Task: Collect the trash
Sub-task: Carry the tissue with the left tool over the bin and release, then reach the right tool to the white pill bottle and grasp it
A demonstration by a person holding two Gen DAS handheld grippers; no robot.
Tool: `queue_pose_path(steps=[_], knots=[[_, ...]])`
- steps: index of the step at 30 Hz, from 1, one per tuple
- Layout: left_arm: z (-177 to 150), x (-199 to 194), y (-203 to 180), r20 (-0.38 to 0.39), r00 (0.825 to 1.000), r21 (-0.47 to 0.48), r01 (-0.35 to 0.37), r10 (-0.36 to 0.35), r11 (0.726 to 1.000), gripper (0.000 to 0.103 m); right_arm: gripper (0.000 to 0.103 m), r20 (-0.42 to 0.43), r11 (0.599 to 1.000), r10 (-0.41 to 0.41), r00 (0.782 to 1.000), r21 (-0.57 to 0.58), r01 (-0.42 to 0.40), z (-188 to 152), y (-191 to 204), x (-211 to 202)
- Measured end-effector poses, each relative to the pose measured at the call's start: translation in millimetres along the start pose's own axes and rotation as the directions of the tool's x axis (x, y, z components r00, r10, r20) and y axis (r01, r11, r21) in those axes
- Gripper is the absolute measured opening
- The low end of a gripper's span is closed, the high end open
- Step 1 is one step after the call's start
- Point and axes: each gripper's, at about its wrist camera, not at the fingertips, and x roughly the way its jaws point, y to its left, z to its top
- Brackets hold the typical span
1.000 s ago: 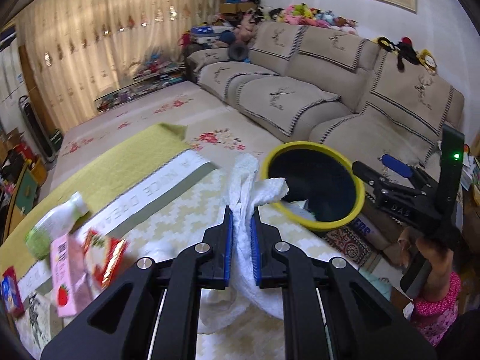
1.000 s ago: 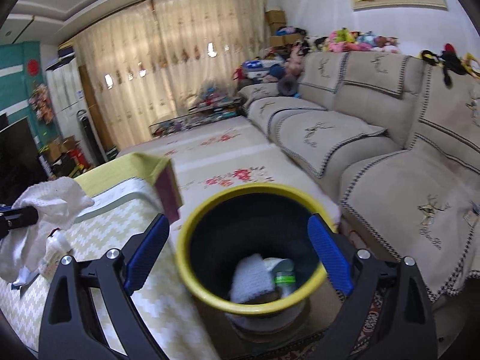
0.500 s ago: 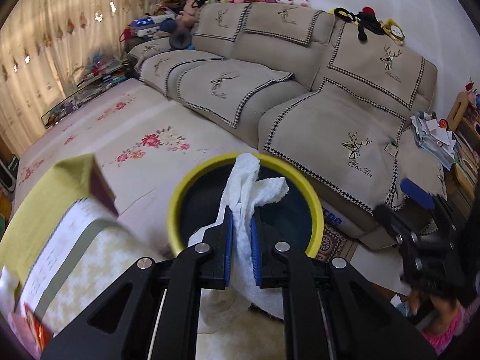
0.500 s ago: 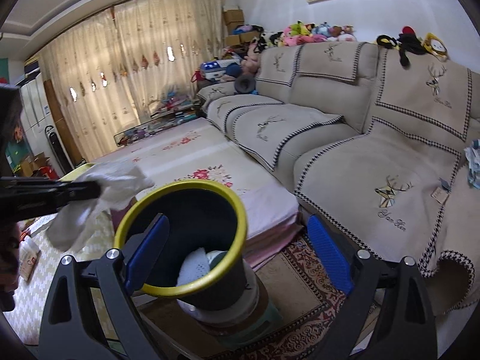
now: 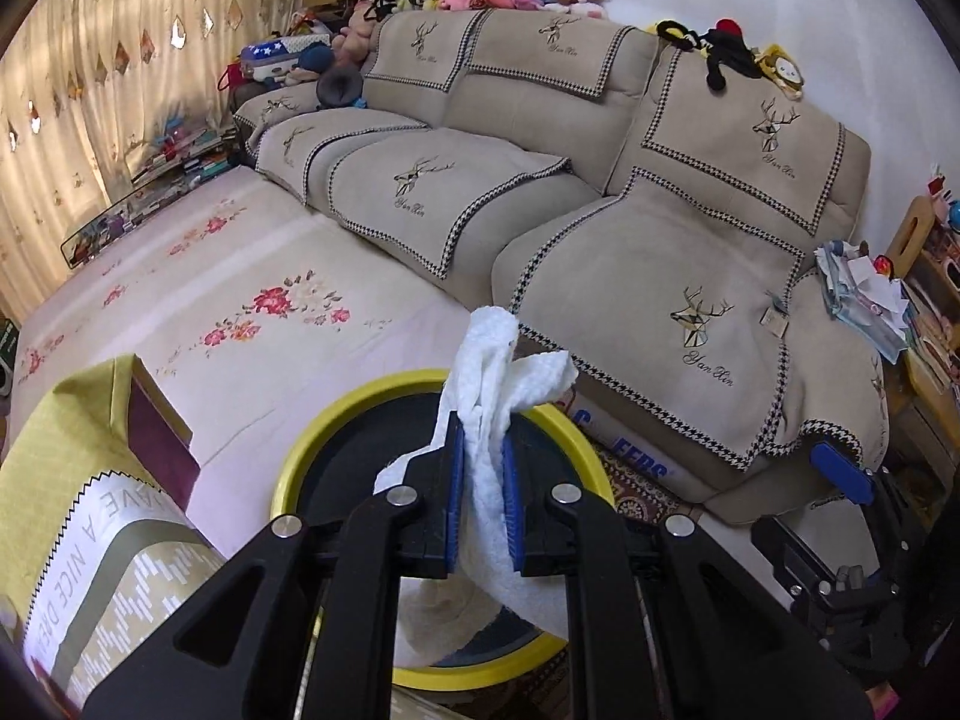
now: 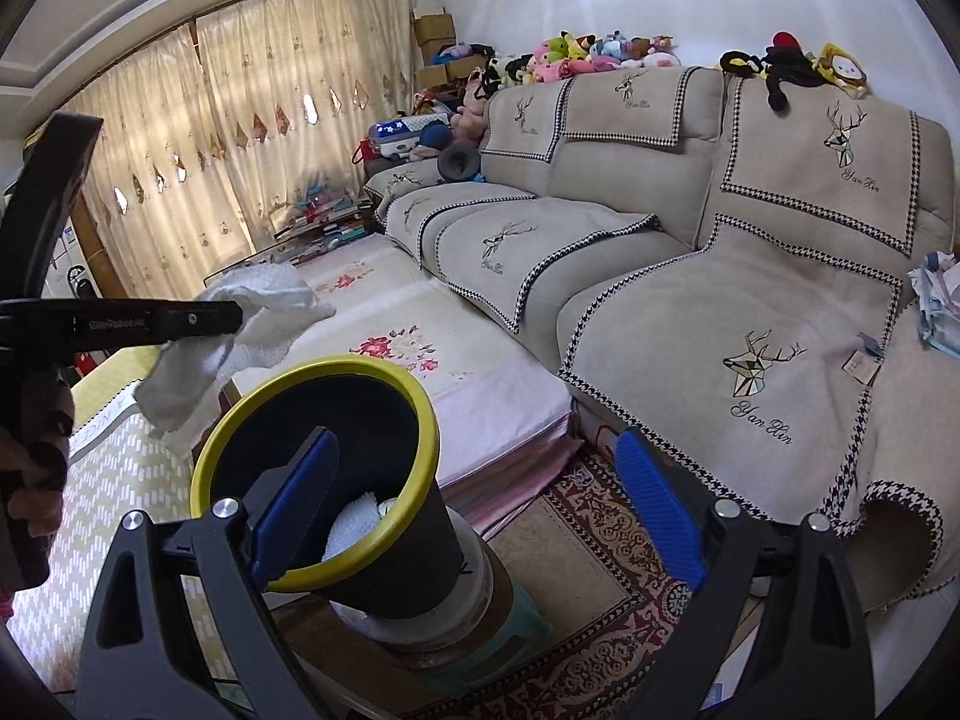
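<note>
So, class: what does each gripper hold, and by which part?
The left gripper pinches the crumpled white paper towel around its middle, ends hanging free above the yellow-rimmed black bin. The right gripper is open, holding nothing.

A crumpled white paper towel [image 5: 489, 420] hangs above the yellow-rimmed black bin [image 5: 312, 450] (holding other trash).

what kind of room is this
Most likely a home living room. A long beige sofa with deer-embroidered covers lines the wall, soft toys are piled along its back, and floor-length cream curtains cover the window.
</note>
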Motion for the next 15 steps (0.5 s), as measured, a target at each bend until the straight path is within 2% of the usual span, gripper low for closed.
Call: queue_pose_path(steps=[6,7,8,12,15], knots=[[-14.1,21.1,5.5,-0.042,0.999,-0.017,-0.029,0.029,0.999,0.041,0.089,0.007,1.000,-0.001,1.000,-0.006,0.001,0.2,1.6,-4.1],[-14.7,22.9,5.7,-0.045,0.998,-0.019,-0.035,0.034,0.999,0.054,0.089,0.009,1.000,-0.004,1.000,-0.004,0.004,0.8,0.7,-5.0],[-15.1,21.9,5.9,-0.040,0.998,-0.020,-0.047,0.046,0.999,0.062,0.089,0.013,1.000,-0.007,1.000,-0.002,0.007,1.5,-0.5,-6.5],[-23.2,-0.8,10.6,-0.008,0.999,-0.016,-0.046,0.046,0.999,0.064,0.089,0.026,1.000,-0.013,1.000,0.001,0.013,3.4,-2.0,-12.9],[-34.6,-44.1,21.0,0.058,0.997,-0.044,-0.039,0.042,0.998,0.077,0.089,0.029,1.000,0.003,1.000,-0.003,-0.003,2.6,2.9,-16.8]])
